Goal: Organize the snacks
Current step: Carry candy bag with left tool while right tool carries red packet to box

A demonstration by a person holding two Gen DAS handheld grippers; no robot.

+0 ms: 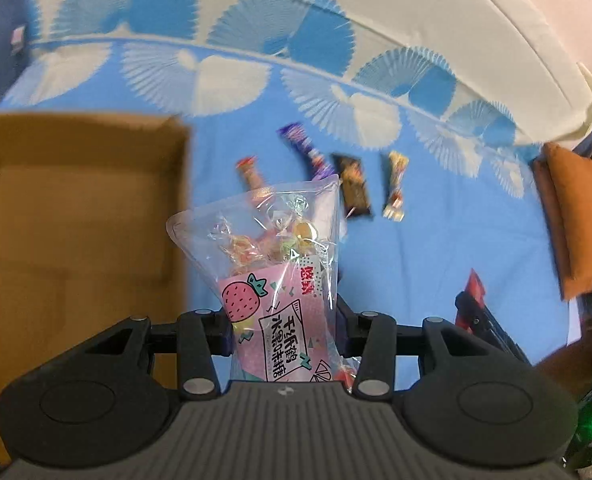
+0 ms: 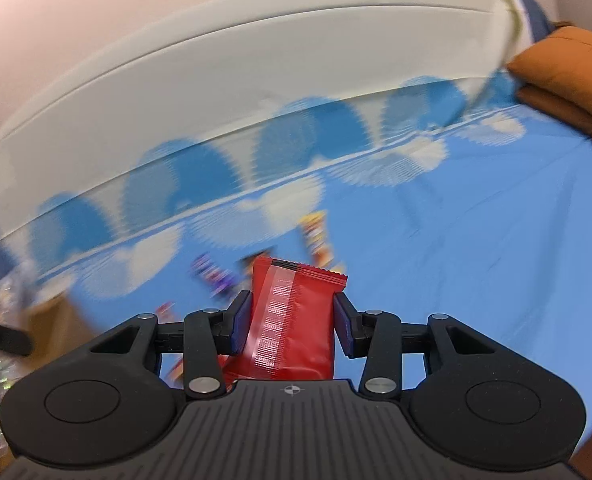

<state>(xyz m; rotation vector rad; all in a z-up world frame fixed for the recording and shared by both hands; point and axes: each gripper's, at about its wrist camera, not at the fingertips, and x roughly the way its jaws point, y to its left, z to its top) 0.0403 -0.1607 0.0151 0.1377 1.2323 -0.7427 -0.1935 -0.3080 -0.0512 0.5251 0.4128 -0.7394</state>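
L gripper (image 1: pixel 284 328) is pitched steeply down over the bed, jaws clamped on the lower part of a clear candy bag (image 1: pixel 272 276) w/ a pink strawberry label; bag stands up betw the fingers, top end flaring toward the far side, wrapped sweets visible inside. Just to its left sits an open cardboard box (image 1: pixel 96 184), inside looks bare as far as the view goes. Beyond the bag, on the blue sheet (image 1: pixel 436 248) w/ white fan print: an orange snack (image 1: pixel 252 176) partly hidden behind the bag, a purple bar (image 1: pixel 304 148), a dark bar (image 1: pixel 354 192) and a pale wrapped bar (image 1: pixel 394 184), lying in a loose row, apart from each other. R gripper (image 2: pixel 292 324) is tilted down less steeply, more fwd across the bed, jaws gripping a red packet (image 2: pixel 296 320) held upright, crimped top edge above the blue pads (image 2: pixel 240 324). In the R wrist view the bkgd is heavily motion-blurred; a couple of snacks show as smears past the packet, can't ID them. Orange pillow (image 2: pixel 568 68) at the far right of the bed; cream headboard (image 2: pixel 256 72) behind.
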